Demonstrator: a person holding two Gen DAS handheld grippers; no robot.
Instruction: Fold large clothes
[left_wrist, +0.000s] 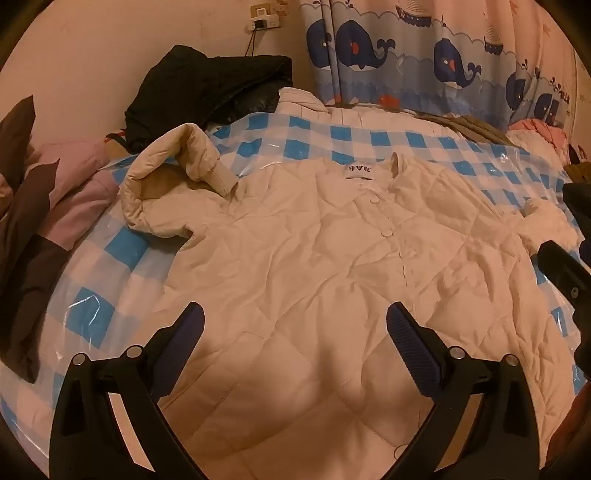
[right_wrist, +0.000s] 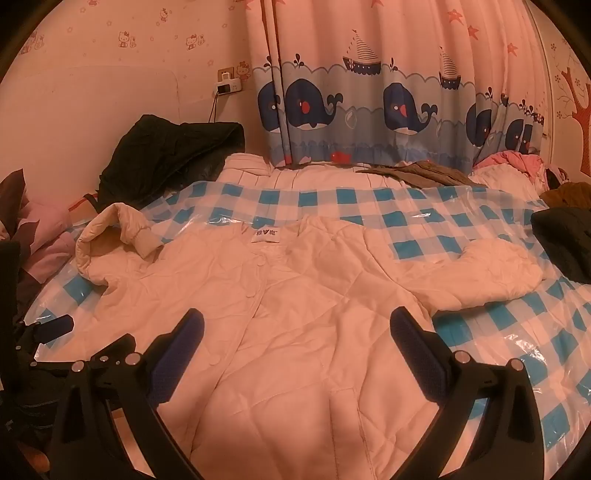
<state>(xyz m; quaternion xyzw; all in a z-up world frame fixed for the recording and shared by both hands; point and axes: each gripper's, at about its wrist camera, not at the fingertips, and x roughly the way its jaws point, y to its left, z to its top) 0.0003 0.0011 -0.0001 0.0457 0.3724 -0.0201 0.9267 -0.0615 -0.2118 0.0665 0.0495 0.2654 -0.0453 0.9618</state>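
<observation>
A cream quilted jacket (left_wrist: 314, 258) lies front up and buttoned on a blue-and-white checked plastic sheet (left_wrist: 369, 140). Its left sleeve (left_wrist: 170, 173) is bent back on itself, the ribbed cuff resting by the shoulder. The right sleeve (right_wrist: 491, 269) stretches out sideways across the sheet. My left gripper (left_wrist: 295, 332) hovers open over the jacket's lower half, nothing between its blue pads. My right gripper (right_wrist: 297, 336) is open too, above the jacket (right_wrist: 295, 295) near the hem, and its black frame (left_wrist: 565, 273) shows at the right edge of the left wrist view. The left gripper (right_wrist: 55, 328) appears at the left edge of the right wrist view.
A black coat (left_wrist: 207, 92) is piled against the wall at the back left. Pink and dark bedding (left_wrist: 70, 181) lies at the left. A whale-print curtain (right_wrist: 388, 110) hangs behind. Brown cloth (right_wrist: 421, 173), pink clothes (right_wrist: 517, 160) and a dark garment (right_wrist: 565, 236) sit at the right.
</observation>
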